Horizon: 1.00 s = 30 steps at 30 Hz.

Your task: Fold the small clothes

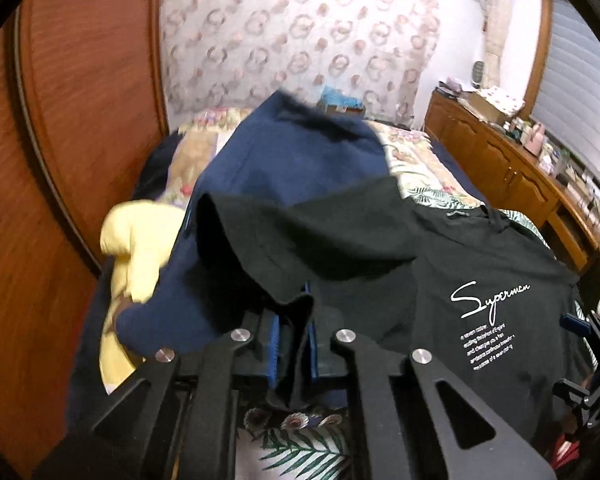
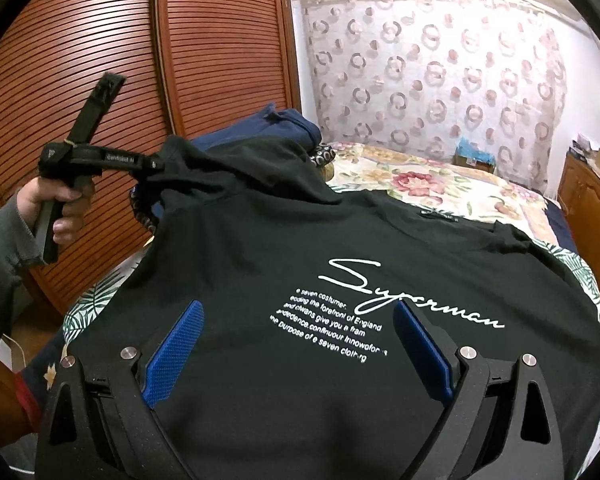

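Black printed T-shirt (image 2: 284,264), spread face-up on floral bedspread (image 2: 440,184); left tool (image 1: 292,344) clamped on its sleeve, lifted to fold it inward; right tool (image 2: 296,340), blue pads apart, poised above the print

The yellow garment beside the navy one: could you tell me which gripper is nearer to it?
Left. The left gripper, shut on the black T-shirt's sleeve, is close to the yellow garment. The right gripper hovers open over the shirt's printed chest, farther away.
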{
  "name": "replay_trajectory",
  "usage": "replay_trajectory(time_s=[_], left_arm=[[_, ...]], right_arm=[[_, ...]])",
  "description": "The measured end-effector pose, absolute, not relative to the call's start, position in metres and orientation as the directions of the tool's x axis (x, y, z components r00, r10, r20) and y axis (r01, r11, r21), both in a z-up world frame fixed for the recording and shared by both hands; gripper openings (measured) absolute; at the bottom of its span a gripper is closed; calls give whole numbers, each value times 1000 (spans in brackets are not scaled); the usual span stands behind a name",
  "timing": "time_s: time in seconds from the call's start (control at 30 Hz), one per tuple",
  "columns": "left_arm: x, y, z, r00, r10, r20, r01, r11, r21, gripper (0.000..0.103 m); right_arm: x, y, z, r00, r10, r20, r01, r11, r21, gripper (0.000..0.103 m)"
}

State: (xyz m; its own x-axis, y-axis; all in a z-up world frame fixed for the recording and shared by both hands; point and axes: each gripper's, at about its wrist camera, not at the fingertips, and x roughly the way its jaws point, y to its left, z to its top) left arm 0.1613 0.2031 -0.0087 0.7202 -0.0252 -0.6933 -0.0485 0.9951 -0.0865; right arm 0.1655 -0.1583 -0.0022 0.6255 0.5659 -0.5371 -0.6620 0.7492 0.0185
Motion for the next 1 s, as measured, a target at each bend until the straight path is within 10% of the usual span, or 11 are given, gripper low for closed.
replay_trajectory(time_s=[0.33, 0.67, 1.0], left_arm=[[145, 120, 26, 756, -121, -643, 174, 985, 18, 16], [120, 77, 7, 701, -253, -667, 333, 943, -8, 65], [79, 92, -27, 714, -208, -668, 247, 968, -37, 85]], right_arm=[[166, -164, -4, 644, 552, -530, -635, 772, 33, 96], [168, -168, -6, 670, 514, -536, -590, 807, 36, 96], [177, -143, 0, 616, 556, -558, -635, 770, 66, 86]])
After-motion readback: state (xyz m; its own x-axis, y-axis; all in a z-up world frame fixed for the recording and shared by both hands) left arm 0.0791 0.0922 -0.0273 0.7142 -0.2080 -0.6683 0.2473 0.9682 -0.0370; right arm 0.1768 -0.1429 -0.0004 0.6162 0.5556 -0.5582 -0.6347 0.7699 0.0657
